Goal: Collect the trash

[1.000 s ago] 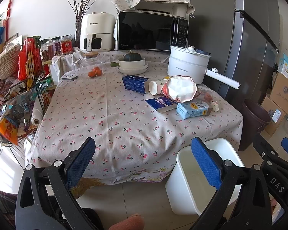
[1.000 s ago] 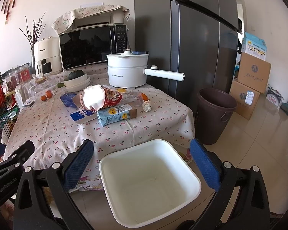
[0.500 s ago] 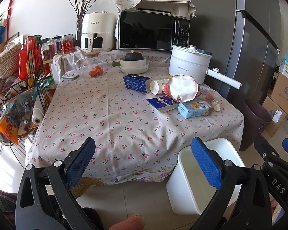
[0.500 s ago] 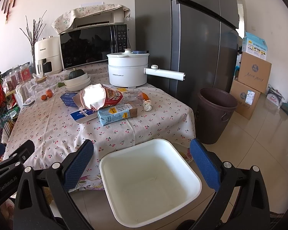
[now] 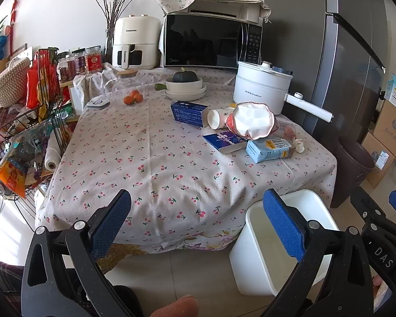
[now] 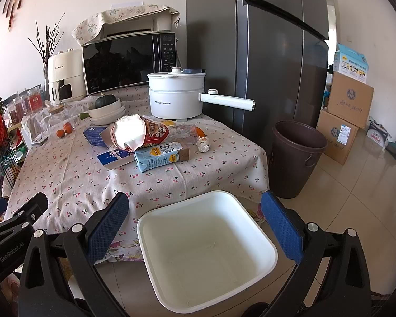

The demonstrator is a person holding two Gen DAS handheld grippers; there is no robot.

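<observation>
Trash lies on the cherry-print table (image 5: 155, 163): a light blue milk carton (image 5: 268, 149) (image 6: 158, 156), a red snack bag (image 5: 250, 120) (image 6: 138, 132) with its white inside showing, a tipped paper cup (image 5: 215, 119), a flat blue box (image 5: 224, 141) (image 6: 116, 157), a larger blue box (image 5: 188, 112) and a crumpled white scrap (image 6: 203, 142). An empty white bin (image 6: 206, 248) (image 5: 279, 240) stands on the floor by the table's near edge. My left gripper (image 5: 196, 219) is open and empty before the table. My right gripper (image 6: 194, 220) is open and empty above the bin.
A brown waste bin (image 6: 298, 155) stands by the grey fridge (image 6: 272, 60). A white cooker (image 6: 177, 95) with a long handle, stacked bowls (image 5: 184, 88), oranges (image 5: 133, 97), a microwave (image 5: 211, 41) and an air fryer (image 5: 136, 43) sit at the table's back. A wire rack (image 5: 21, 121) stands left. Cardboard boxes (image 6: 348, 111) are right.
Both views have shifted very slightly; the table sits a touch lower and further right in the left wrist view. Both grippers stay open and empty.
</observation>
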